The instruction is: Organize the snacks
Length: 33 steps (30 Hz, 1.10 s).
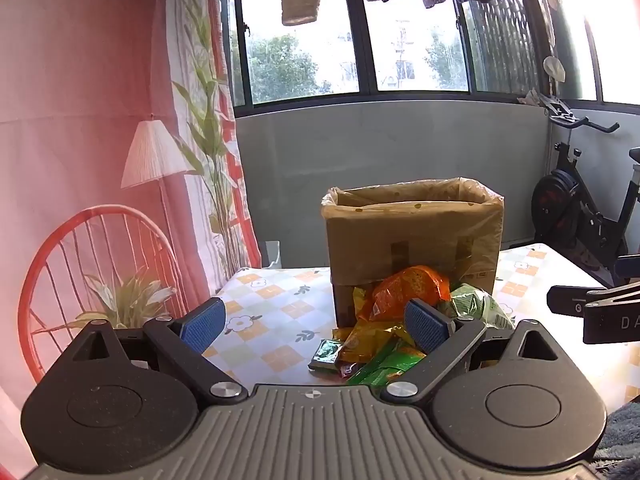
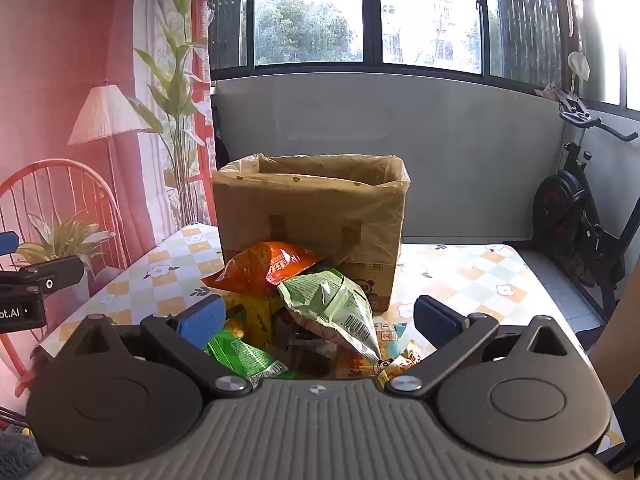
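Both tongs are spread wide and hold nothing: the left tongs [image 1: 316,326] hover over the near left edge of the snack heap, the right tongs [image 2: 318,320] directly above its middle. Between and just beyond the right pair lie a pale green crinkled bag [image 2: 336,308], an orange snack bag [image 2: 268,266] leaning against the box, a bright green packet [image 2: 244,354] and small yellow packets [image 1: 368,336]; a dark green sachet [image 1: 326,354] sits at the heap's left fringe.

All of these rest on the checked counter [image 2: 472,276], touching or just in front of the cardboard box [image 2: 312,216]. The box stands upright behind the heap, lined with a clear plastic bag folded over its rim. Its inside is mostly hidden; what shows of the far inner wall looks bare. By my reading the sorting has barely begun, with the whole heap left to move.
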### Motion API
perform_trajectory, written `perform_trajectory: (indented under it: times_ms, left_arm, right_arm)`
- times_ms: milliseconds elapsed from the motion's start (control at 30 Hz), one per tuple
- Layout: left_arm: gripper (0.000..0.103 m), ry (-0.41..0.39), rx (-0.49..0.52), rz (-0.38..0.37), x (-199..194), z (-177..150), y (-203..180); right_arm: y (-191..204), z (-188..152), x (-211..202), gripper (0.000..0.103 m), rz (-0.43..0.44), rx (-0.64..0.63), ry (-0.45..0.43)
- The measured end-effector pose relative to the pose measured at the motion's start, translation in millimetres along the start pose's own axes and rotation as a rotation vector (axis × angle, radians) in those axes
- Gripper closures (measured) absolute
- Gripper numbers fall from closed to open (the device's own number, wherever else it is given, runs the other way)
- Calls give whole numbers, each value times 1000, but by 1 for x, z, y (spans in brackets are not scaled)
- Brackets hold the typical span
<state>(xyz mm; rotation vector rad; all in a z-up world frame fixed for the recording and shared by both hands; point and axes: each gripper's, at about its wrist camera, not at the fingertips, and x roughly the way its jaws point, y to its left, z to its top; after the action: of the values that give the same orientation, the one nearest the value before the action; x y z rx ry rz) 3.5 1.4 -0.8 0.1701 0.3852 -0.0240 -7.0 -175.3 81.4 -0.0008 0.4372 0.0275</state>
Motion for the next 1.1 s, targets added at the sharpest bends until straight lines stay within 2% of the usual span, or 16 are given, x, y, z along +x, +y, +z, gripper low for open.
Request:
perform_trajectory:
  times_ms: [33,100,333,1100]
  left_arm:
    - [6,10,-8,-2,2,0,1]
    - [6,-42,-39,-6,-6,-2,9]
    - [6,-10,-14,-4,-2,-1,2]
    - [6,-4,-19,-19,5,-3,5]
  right_arm:
    - [-1,0,1,1,0,3,3]
    - [-1,0,1,1,0,-2,2]
    - [-1,1,2,1,4,-3,8]
    - [0,1,1,1,13,-4,22]
